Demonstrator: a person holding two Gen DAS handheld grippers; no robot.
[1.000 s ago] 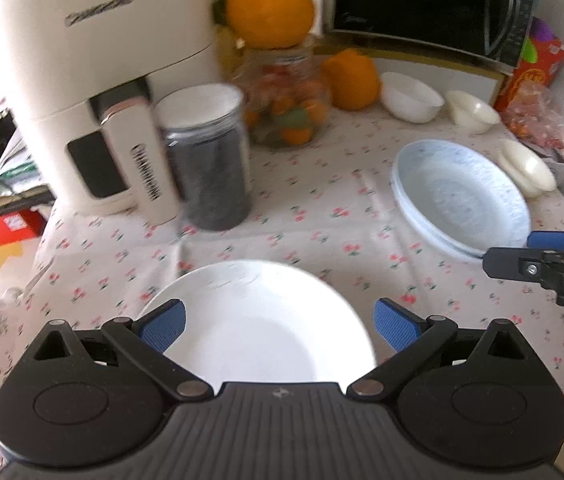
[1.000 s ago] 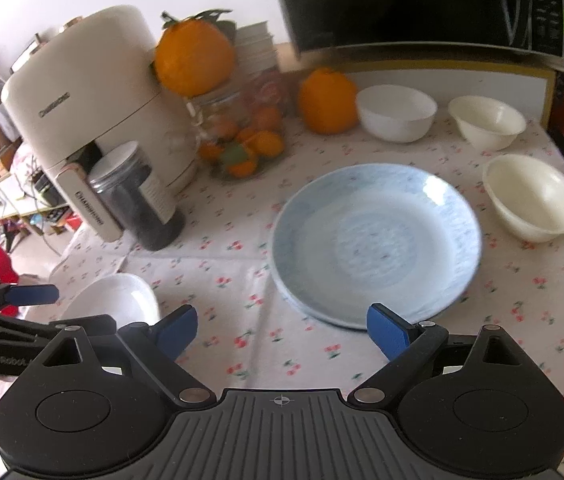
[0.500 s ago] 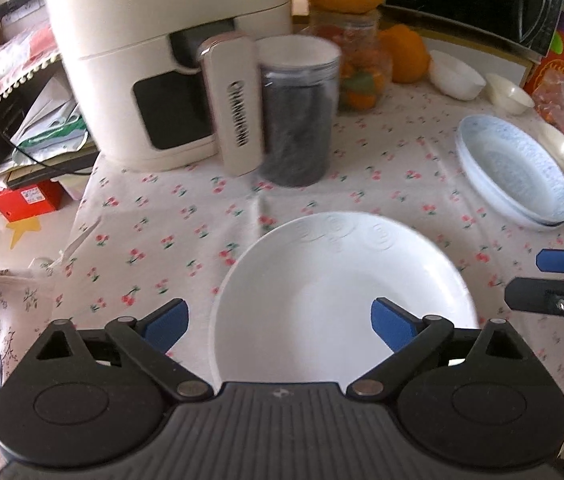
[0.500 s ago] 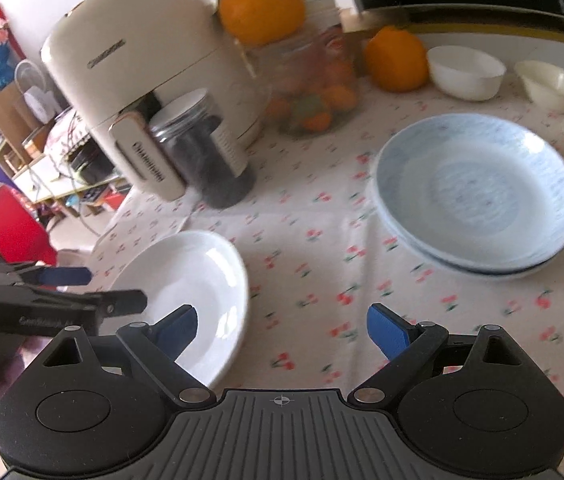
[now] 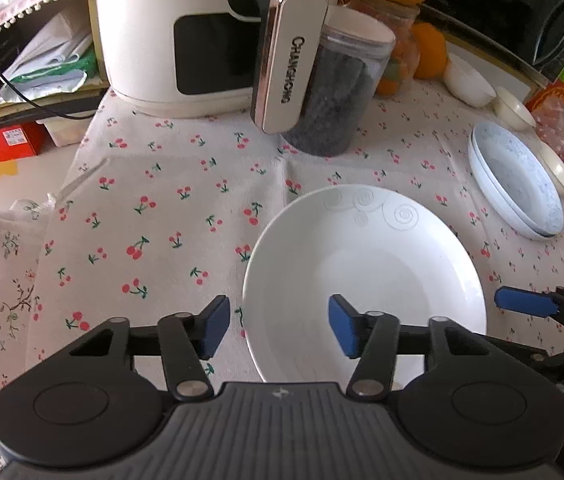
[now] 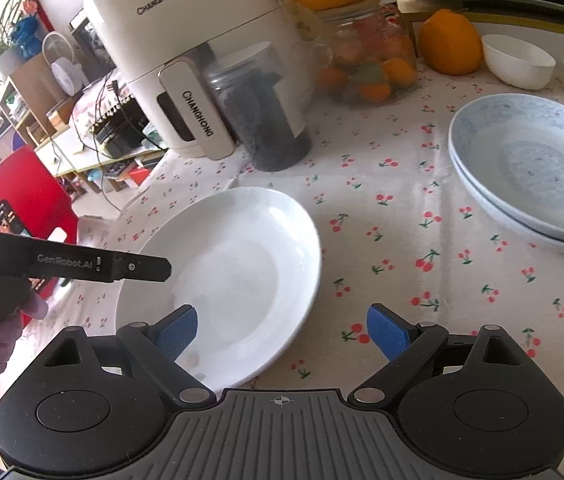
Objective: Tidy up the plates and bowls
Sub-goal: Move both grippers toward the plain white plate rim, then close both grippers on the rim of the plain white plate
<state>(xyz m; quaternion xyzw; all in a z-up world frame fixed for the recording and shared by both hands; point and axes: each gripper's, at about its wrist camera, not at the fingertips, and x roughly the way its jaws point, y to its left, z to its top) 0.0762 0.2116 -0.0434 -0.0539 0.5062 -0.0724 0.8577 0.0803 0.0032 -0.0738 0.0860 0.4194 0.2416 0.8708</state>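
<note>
A white plate [image 5: 361, 280] lies on the cherry-print tablecloth, also in the right wrist view [image 6: 234, 272]. My left gripper [image 5: 278, 330] is open and straddles the plate's left rim, one finger outside, one over the plate. My right gripper [image 6: 282, 330] is open over the plate's near right rim; it shows at the right edge of the left wrist view [image 5: 521, 306]. Two stacked blue plates [image 6: 529, 168] sit to the right, also in the left wrist view [image 5: 517, 180]. White and cream bowls [image 6: 519, 60] stand behind them.
A cream air fryer [image 5: 218, 32] and a dark-filled jar [image 5: 337, 88] stand behind the white plate. A jar of candy [image 6: 369, 60] and oranges [image 6: 449, 42] sit further back, below a microwave [image 5: 521, 12]. The table's left edge [image 5: 78, 152] drops to clutter.
Both grippers moved in toward the white plate. My left gripper narrowed its opening and now straddles the plate's left rim. My right gripper came over the plate's right rim.
</note>
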